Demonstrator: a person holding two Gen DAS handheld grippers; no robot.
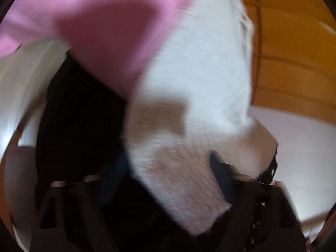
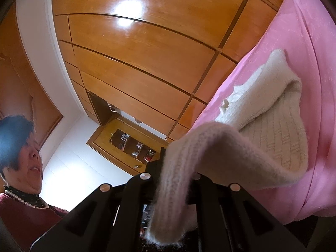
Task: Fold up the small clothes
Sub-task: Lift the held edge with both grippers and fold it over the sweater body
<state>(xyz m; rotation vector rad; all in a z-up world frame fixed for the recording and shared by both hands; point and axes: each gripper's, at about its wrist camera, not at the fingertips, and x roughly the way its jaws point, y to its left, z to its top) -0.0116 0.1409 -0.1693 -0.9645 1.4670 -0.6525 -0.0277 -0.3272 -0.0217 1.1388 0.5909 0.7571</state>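
The right tool (image 2: 168, 166) clamped a cream knit sleeve (image 2: 178, 189) above the pink bed (image 2: 315, 126); the left tool (image 1: 168, 168) stood narrow around blurred knit (image 1: 189, 178), its grip unclear.

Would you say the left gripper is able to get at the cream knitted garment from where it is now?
Probably yes: the cream knitted garment already drapes between the left gripper's fingers, nothing blocking. The view is blurred, so whether it is clamped is unclear.

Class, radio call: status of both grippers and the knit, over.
Right gripper shut on knit. Left gripper on knit too, grip unclear in blur. Knit partly on pink sheet. Nothing blocking.
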